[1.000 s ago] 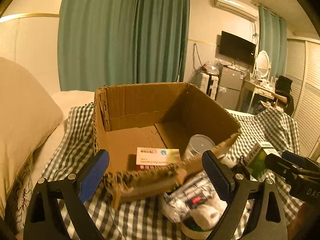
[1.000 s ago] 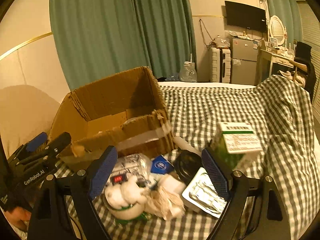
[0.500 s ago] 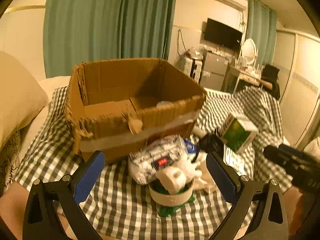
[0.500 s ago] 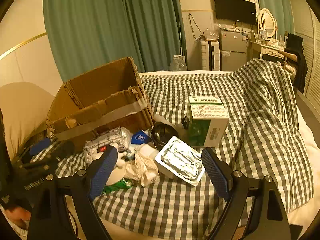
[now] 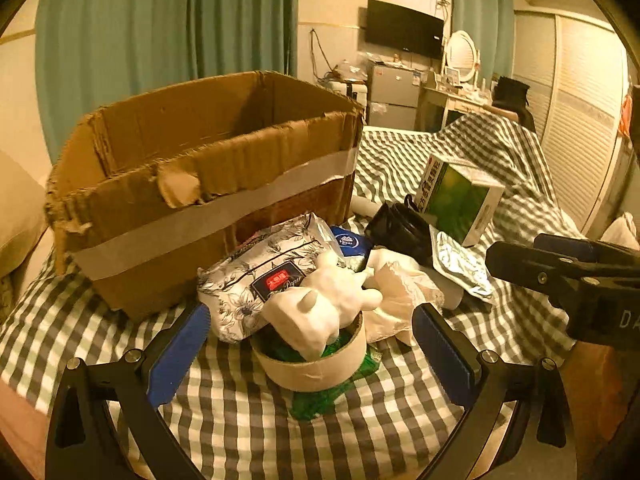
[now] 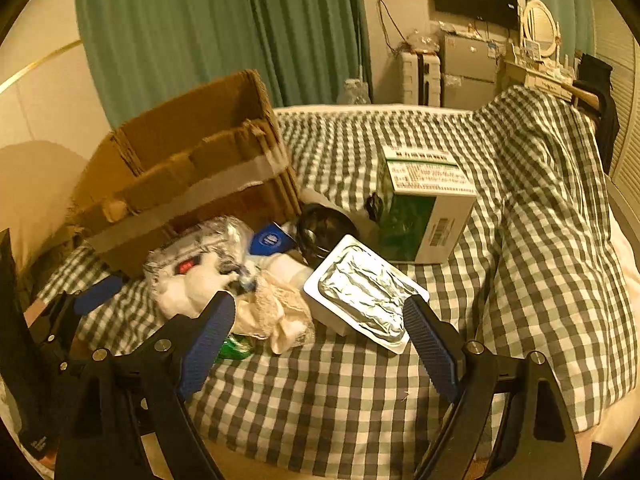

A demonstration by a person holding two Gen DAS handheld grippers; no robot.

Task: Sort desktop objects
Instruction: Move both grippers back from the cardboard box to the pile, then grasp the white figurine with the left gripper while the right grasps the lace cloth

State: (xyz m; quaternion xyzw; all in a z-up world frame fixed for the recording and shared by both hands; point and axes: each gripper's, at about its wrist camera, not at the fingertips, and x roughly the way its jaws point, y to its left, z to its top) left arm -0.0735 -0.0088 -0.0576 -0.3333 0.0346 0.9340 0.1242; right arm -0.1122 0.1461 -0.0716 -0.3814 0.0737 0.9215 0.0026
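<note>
Left wrist view: you look down your left claw (image 5: 311,344), its blue pads spread wide apart and holding nothing. Going left to right, a torn cardboard box (image 5: 208,184) stands on the checked bed cover (image 5: 224,412), open at the top. Just right of it, against its front wall, lies a floral tissue pack (image 5: 256,280). In front of that, between your pads but not touched by them, sits a round paper cup (image 5: 316,364) with a white plush toy (image 5: 324,304) inside. Next comes crumpled cream cloth (image 5: 400,292), then a black pouch (image 5: 400,228), a foil-sealed tray (image 5: 460,264) and a green carton (image 5: 460,196). At the far right edge your right claw (image 6: 320,336) enters.

Right wrist view: that claw is also spread, empty, and hovers just short of the cloth and the foil-sealed tray.

The step in hand looks like picking the cup for the box. Lower the left claw so the pads meet the cup's wall below its rim, on opposite sides. Squeeze gently, since thin card will likely buckle. The toy sits loosely, so keep the cup upright when lifting. Hold the right claw clear to avoid knocking the pile.
</note>
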